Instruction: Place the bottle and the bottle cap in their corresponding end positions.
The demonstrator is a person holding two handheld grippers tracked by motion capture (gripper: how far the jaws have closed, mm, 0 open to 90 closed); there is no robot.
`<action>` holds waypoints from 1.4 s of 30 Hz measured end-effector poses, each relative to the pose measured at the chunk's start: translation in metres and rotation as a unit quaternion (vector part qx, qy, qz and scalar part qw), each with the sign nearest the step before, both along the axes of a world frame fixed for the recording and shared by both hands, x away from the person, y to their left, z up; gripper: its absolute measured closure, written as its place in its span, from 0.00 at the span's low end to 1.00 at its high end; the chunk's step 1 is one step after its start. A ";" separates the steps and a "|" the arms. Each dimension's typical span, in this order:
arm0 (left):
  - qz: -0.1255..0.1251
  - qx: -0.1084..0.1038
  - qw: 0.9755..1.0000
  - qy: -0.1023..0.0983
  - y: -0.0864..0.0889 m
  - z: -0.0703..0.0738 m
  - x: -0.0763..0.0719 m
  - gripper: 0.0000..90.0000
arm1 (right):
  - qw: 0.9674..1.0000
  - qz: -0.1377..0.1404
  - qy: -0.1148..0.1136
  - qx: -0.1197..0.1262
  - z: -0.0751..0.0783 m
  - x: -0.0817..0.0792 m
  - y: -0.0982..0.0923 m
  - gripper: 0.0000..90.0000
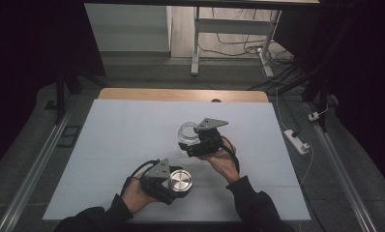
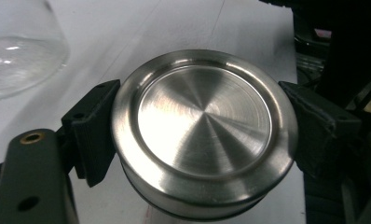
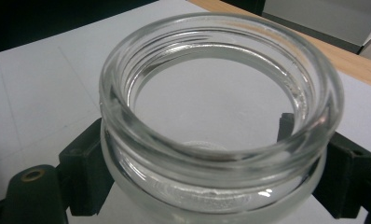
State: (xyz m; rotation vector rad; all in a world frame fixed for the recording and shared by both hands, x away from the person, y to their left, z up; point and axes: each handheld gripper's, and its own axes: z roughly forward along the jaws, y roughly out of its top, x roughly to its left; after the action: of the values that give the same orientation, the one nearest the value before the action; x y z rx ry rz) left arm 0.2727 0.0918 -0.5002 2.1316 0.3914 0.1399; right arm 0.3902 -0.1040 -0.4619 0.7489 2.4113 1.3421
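The left gripper is clamped on a brushed steel lid near the near edge of the white table — bare surface spreads to its left. Mid-table, the right gripper is clamped on a clear, open glass jar with a threaded rim — well inside every edge.

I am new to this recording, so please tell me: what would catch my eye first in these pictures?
The shiny metal lid, clamped between the left gripper's fingers near the table's front edge. Next, the open glass jar, empty and without a lid, gripped by the right gripper at mid-table on the white sheet.
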 end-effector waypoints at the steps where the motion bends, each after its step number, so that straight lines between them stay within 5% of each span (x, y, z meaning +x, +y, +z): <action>1: 0.000 0.003 1.000 -0.002 -0.001 -0.002 0.000 0.21 | 1.000 -0.001 0.000 0.000 0.000 0.001 0.001 0.17; 19: 0.003 0.032 0.999 0.011 -0.016 -0.030 0.012 0.21 | 1.000 -0.019 -0.004 -0.008 -0.011 0.029 0.018 0.17; 42: 0.024 0.087 0.996 0.020 -0.023 -0.041 0.021 0.21 | 0.999 -0.036 0.008 -0.030 -0.042 0.049 0.029 0.17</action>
State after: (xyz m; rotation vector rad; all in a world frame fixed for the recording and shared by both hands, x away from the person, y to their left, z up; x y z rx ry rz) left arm 0.2935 0.0691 -0.5412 2.2995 0.4691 0.1655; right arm 0.4394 -0.0750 -0.5043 0.8257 2.4011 1.2340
